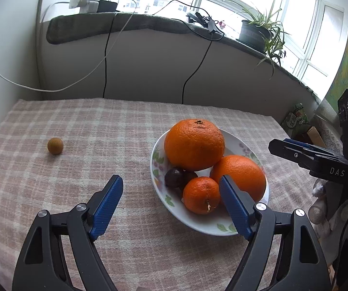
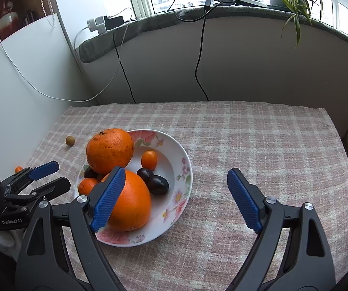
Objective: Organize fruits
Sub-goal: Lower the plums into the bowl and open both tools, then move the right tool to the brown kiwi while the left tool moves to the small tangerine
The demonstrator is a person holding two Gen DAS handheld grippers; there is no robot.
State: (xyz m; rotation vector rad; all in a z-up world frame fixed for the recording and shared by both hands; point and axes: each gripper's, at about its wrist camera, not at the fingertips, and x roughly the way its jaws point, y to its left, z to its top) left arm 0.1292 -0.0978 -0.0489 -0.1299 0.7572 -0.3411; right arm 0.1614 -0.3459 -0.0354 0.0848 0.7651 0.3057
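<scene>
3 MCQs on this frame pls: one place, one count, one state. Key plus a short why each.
1. Where is the small brown fruit?
A. in the bowl
B. on the checked cloth, apart from the bowl
C. on the windowsill

2. How many dark plums lie in the bowl, going by the right wrist view?
A. none
B. three
C. six

3. How is the left hand-held gripper?
A. open, nothing between its fingers
B. shut on an orange
C. shut on the bowl rim

Key:
1 B, it sits alone on the cloth, left of the bowl.
2 B, two plums side by side, a third behind the big oranges.
3 A, the blue pads stand wide apart over cloth.
</scene>
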